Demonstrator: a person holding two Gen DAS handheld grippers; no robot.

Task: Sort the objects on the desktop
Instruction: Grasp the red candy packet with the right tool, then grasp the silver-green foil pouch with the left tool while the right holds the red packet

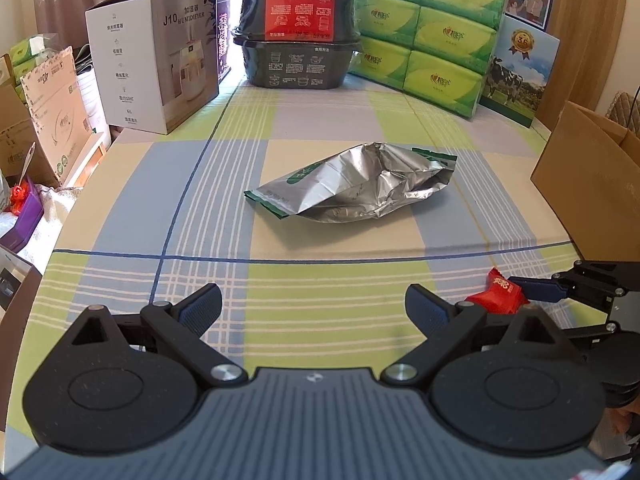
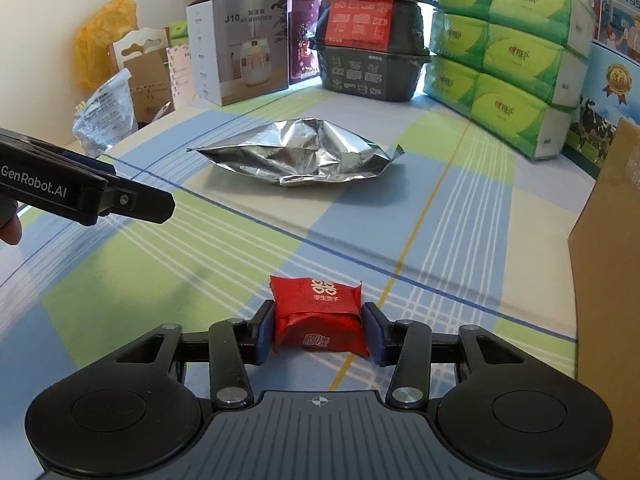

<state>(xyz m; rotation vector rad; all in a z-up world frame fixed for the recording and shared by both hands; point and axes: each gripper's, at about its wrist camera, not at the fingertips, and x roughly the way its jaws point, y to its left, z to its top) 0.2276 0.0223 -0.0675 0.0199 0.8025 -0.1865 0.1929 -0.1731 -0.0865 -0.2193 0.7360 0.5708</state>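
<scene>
Right gripper (image 2: 319,328): jaws closed on a red snack packet (image 2: 318,312), a blue pad pressed to each side; packet sits low over the near edge of the tabletop, white characters on its face. Whether it touches the cloth, cannot tell.
Left gripper (image 1: 313,307): jaws spread wide, nothing between them; hovers over the near edge, just left of the right gripper.
Red packet from left view: seen at (image 1: 496,291), pinched by the right gripper's blue fingertips (image 1: 538,289).
Foil bag (image 1: 352,184): crumpled silver pouch with green trim, lying flat near the tabletop's centre, well apart from both grippers.
Tabletop (image 1: 200,184): plaid cloth of blue, green, cream.
Far edge: white humidifier box (image 1: 160,60) toward the far left corner; 2 stacked dark food containers (image 1: 298,46) at the middle; green tissue packs (image 1: 432,36) toward the far right corner.
Right edge: brown cardboard box (image 2: 608,248), flap upright.
</scene>
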